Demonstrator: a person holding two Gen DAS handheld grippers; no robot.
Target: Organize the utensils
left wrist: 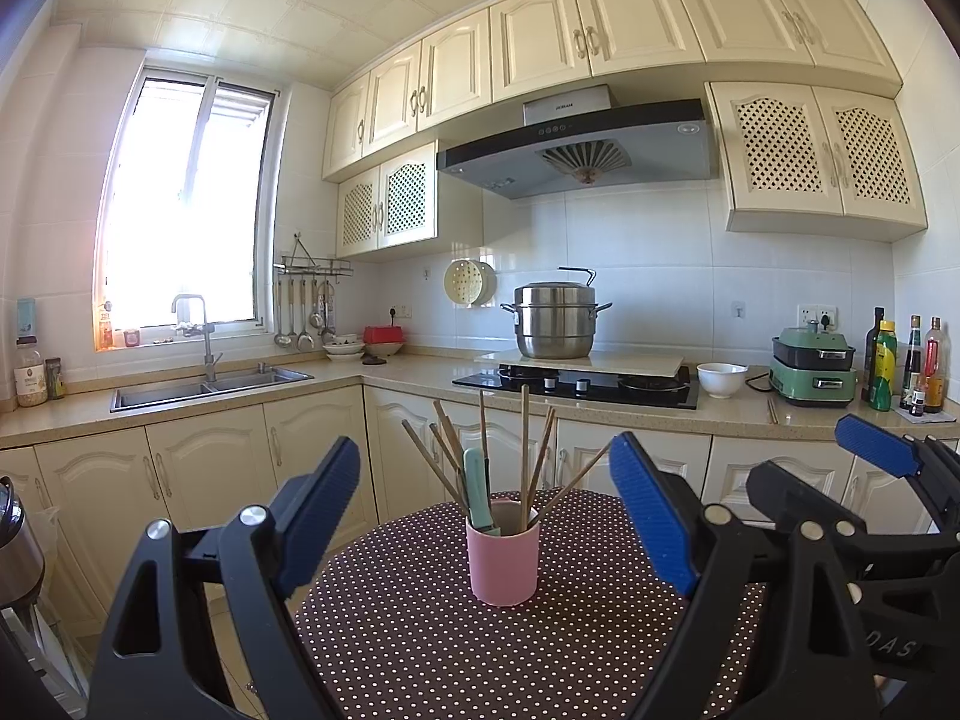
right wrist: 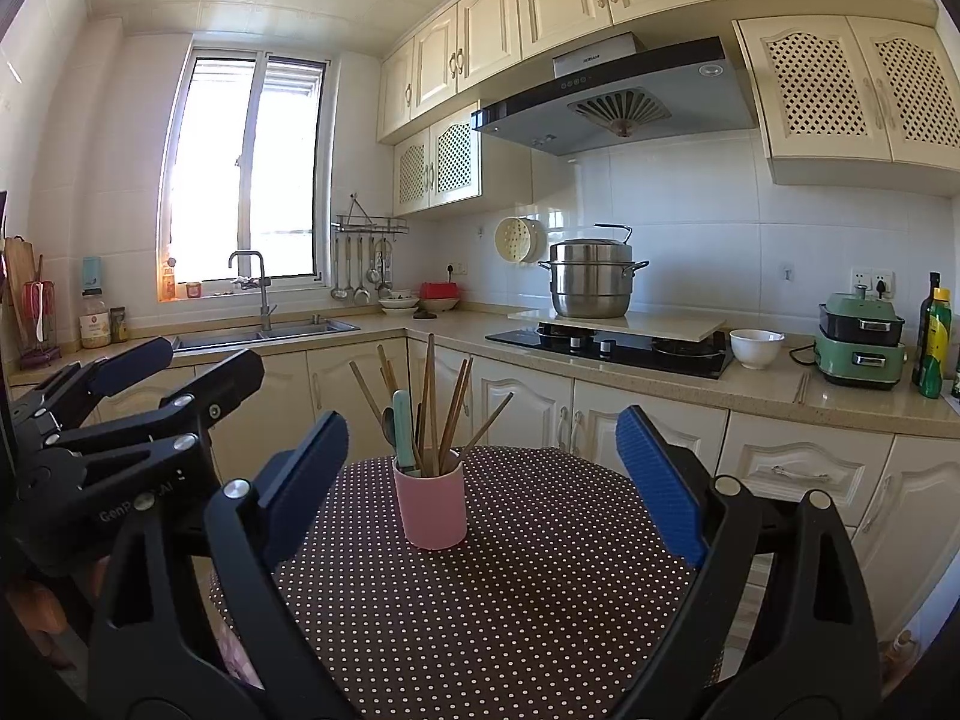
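A pink cup [left wrist: 503, 561] stands upright on a round table with a brown polka-dot cloth [left wrist: 420, 648]. It holds several wooden chopsticks [left wrist: 525, 444] and a teal-handled utensil [left wrist: 478, 489]. My left gripper [left wrist: 486, 516] is open and empty, its blue pads either side of the cup's line, nearer than the cup. The cup also shows in the right wrist view [right wrist: 431, 507] with chopsticks [right wrist: 429, 402] and a teal handle [right wrist: 403, 426]. My right gripper [right wrist: 483, 480] is open and empty, a little short of the cup. Each gripper shows at the edge of the other's view.
Behind the table runs a kitchen counter [left wrist: 396, 381] with a sink [left wrist: 210, 387], a hob [left wrist: 576, 387] with a steel steamer pot [left wrist: 555, 321], a white bowl [left wrist: 721, 380], a green cooker [left wrist: 813, 369] and bottles [left wrist: 882, 366]. Ladles hang on a wall rack [left wrist: 306, 312].
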